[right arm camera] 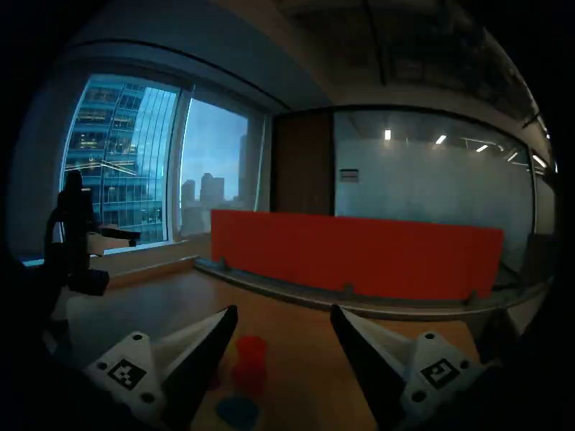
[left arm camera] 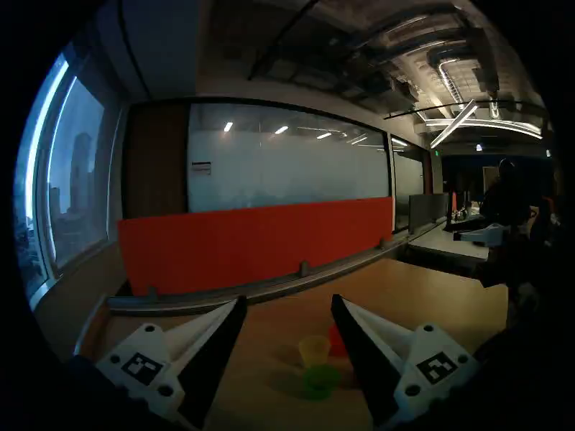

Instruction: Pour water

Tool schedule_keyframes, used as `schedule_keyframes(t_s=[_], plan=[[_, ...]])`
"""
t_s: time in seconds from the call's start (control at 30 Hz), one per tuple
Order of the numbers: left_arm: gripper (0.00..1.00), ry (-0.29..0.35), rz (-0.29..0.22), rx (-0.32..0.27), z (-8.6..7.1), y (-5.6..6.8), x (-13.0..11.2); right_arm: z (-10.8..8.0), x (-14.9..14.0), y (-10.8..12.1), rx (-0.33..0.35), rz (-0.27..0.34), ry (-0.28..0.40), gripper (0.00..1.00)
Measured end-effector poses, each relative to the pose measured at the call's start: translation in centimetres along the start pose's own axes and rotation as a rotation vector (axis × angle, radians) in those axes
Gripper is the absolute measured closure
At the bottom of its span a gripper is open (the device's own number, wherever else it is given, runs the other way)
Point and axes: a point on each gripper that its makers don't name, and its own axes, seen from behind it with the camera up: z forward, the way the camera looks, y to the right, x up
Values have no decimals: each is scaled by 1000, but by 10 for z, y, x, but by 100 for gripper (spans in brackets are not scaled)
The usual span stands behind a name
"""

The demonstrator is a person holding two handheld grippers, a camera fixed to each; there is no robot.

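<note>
The left gripper (left arm camera: 288, 297) has its two white-and-black fingers spread wide apart, with nothing held between them, and it hangs above a light brown wooden desk (left arm camera: 424, 287). In the left gripper view, low in the gap between the fingers, three small cups stand close together on the desk: a yellow translucent plastic cup (left arm camera: 314, 350), a green plastic cup (left arm camera: 320, 380) just in front of it, and a red plastic cup (left arm camera: 335, 337) partly hidden by the edge of the finger beside it. The right gripper (right arm camera: 283, 307) is likewise spread open and empty. In the right gripper view the red plastic cup (right arm camera: 251, 352) stands upright near the inner edge of one finger, with a round blue plastic cup (right arm camera: 237, 413) nearer the camera at the bottom of the picture. Whether any cup holds water is too dim to tell. A long orange partition panel (left arm camera: 251, 241) runs along the far edge of the desk, behind it a frosted glass wall (left arm camera: 287, 165), and a tall window (right arm camera: 122, 158) looks out on high-rise buildings at dusk.
</note>
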Motion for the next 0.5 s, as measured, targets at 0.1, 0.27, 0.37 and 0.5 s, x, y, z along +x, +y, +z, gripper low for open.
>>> schedule_keyframes(t_s=[0.1,0.27,0.37,0.5], plan=[[13,-24,4,-19,1,2,-9,0,-6,-2,15,-3,-26,0],[13,-69,8,-38,4,1,-26,0,-18,-5,37,-15,-66,0],[13,-94,13,-51,7,2,-36,-1,-28,-8,54,-26,-91,0],[13,-128,18,-68,10,4,-51,-1,-42,-11,74,-46,-127,0]])
